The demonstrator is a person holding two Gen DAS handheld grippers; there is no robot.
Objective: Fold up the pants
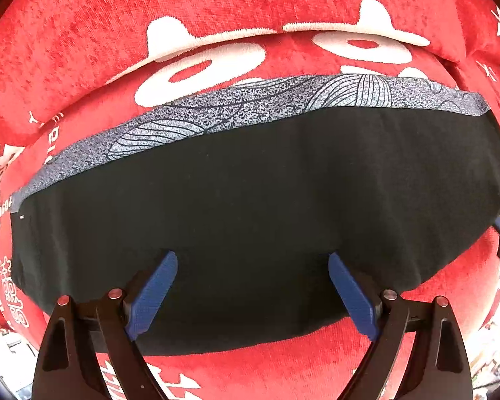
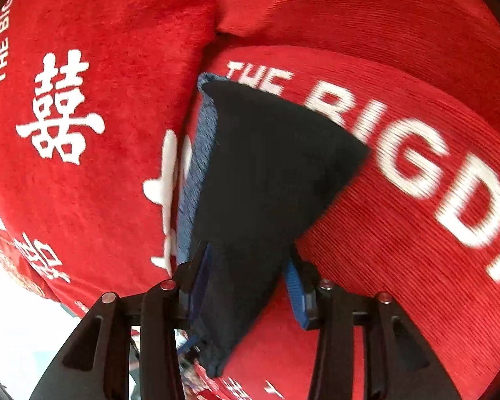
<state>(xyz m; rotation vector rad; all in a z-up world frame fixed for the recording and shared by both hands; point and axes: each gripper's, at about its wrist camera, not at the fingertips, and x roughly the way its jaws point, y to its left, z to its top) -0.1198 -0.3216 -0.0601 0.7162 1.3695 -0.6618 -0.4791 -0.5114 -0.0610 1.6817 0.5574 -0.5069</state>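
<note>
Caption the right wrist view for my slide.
Right claw grips the folded black pants at one end, over red printed cushions.

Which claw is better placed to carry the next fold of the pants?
Right, probably. The right claw already has the dark pants between its blue pads, with the end lifted off the red cushion. The left claw stands open above flat fabric, gripping nothing.

Matt black pants (image 1: 250, 200), seemingly plush red cover (image 1: 83, 33).
</note>
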